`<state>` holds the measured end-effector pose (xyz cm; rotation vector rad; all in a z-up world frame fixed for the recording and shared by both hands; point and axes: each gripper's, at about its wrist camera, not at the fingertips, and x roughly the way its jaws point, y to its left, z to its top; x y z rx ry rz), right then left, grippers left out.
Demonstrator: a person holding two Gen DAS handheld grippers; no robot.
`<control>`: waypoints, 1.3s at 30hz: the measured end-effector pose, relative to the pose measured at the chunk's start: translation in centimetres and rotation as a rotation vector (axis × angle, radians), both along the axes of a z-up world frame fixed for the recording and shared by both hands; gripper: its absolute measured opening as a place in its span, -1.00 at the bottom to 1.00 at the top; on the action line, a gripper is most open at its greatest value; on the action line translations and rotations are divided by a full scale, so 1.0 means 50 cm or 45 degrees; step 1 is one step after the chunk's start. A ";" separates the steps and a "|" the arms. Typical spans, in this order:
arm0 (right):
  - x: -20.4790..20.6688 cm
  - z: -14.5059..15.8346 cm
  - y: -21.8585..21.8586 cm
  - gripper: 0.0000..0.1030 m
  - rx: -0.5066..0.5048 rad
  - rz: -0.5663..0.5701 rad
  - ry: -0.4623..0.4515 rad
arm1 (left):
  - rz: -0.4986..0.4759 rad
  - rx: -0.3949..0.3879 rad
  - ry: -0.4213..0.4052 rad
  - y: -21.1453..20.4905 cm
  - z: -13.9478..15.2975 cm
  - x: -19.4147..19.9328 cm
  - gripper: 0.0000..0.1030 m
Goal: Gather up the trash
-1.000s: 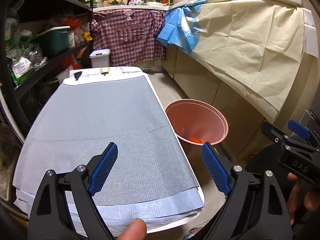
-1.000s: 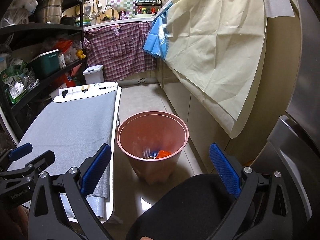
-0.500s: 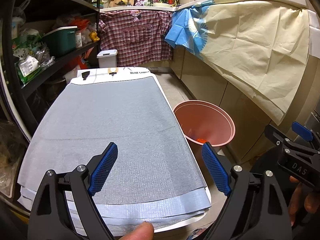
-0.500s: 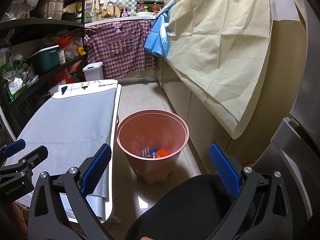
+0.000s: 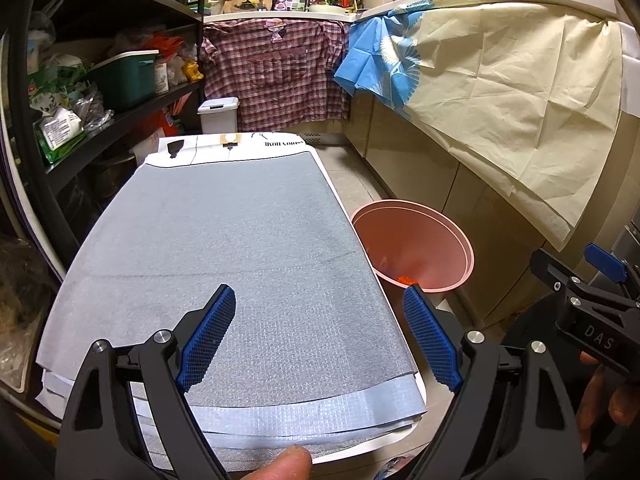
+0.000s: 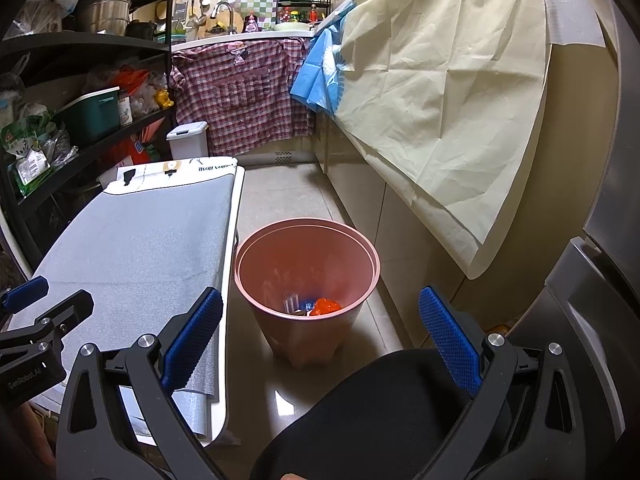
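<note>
Grey table point(image 5: 224, 240) edge beside pink bin point(image 6: 306, 280); floor point(image 6: 280, 196) beyond open.

left hand-held gripper point(image 5: 318, 340) spread wide, empty, right hand-held gripper point(image 6: 320, 340) likewise

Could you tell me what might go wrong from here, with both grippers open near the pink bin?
1. The pink bin stands close against the table edge; a swing of the left gripper might tip it and spill the trash inside.
2. The grey mats overhang the table's near end, so a low pass by the right gripper could snag and drag them off.
</note>
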<state>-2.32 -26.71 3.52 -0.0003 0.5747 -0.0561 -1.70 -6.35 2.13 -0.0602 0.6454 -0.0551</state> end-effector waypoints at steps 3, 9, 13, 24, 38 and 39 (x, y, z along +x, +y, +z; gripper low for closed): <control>0.000 0.000 0.001 0.88 0.000 0.001 0.001 | 0.000 -0.002 -0.001 0.002 0.000 0.000 0.62; 0.000 0.000 0.000 0.88 -0.001 0.001 0.001 | -0.001 -0.001 0.000 0.002 0.000 0.000 0.62; 0.001 0.000 0.000 0.88 0.000 0.001 0.000 | -0.001 -0.002 0.000 0.002 0.000 0.000 0.62; 0.001 0.000 0.001 0.88 0.000 0.001 0.001 | -0.002 -0.001 0.003 0.003 -0.001 0.000 0.62; 0.001 0.000 -0.002 0.88 0.000 0.002 0.000 | -0.005 0.008 -0.004 0.003 -0.002 -0.002 0.62; 0.001 0.000 -0.001 0.88 0.001 0.002 0.001 | -0.005 0.007 -0.003 0.003 -0.002 -0.002 0.62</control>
